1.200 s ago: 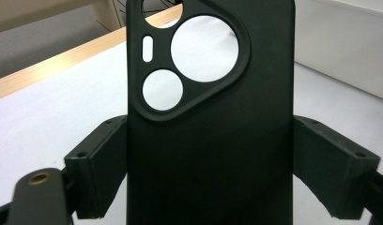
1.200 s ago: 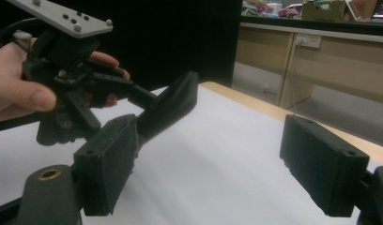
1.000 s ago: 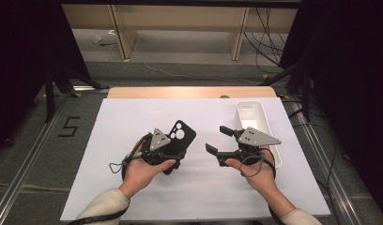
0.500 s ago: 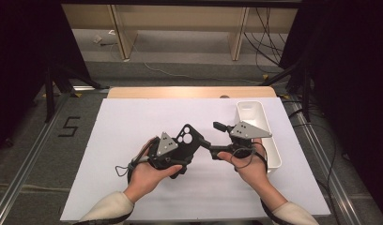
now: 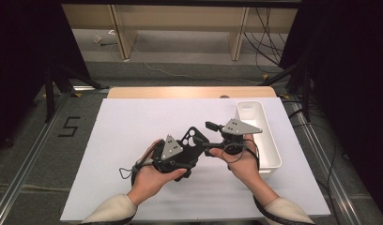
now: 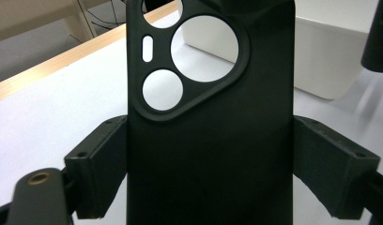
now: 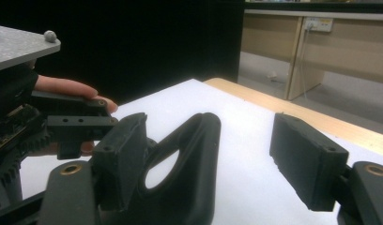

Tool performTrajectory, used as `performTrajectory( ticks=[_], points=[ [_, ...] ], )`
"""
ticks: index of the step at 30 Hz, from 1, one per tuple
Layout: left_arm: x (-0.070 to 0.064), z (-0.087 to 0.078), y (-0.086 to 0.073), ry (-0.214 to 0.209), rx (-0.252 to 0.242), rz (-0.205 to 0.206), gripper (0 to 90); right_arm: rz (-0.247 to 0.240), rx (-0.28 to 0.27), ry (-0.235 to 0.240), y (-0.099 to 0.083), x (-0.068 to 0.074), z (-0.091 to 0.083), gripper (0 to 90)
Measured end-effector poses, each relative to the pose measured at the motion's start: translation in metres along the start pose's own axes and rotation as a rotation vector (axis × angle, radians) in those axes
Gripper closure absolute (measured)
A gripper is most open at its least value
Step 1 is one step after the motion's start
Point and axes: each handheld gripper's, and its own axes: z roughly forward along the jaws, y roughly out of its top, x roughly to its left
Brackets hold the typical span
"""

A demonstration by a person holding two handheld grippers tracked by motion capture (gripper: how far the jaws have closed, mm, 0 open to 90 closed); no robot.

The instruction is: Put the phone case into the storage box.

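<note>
The left gripper [image 5: 180,154], clamped on the black phone case [image 5: 193,140], has swung it between the right gripper's [image 5: 209,136] open jaws, suggesting a handover.

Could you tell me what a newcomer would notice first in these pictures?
Most striking is the black phone case with its round camera cutouts, held above the middle of the white table in the left gripper. The right gripper meets it with jaws open around its edge. A white bin sits at the table's right side.
</note>
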Motion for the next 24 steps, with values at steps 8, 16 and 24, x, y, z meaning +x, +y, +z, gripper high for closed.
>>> performTrajectory(
  ticks=[8, 16, 24],
  points=[
    [-0.003, 0.001, 0.0, -0.005, 0.001, 0.005, 15.6, 0.018, 0.013, 0.001, 0.0, 0.0, 0.004, 34.2],
    [-0.007, 0.002, 0.0, -0.024, -0.002, 0.009, 15.6, 0.028, 0.027, 0.011, -0.001, 0.001, 0.01, 38.0],
    [-0.007, 0.002, 0.0, -0.019, -0.002, 0.006, 15.6, 0.035, 0.038, 0.018, -0.002, 0.002, 0.014, 45.4]
  ],
)
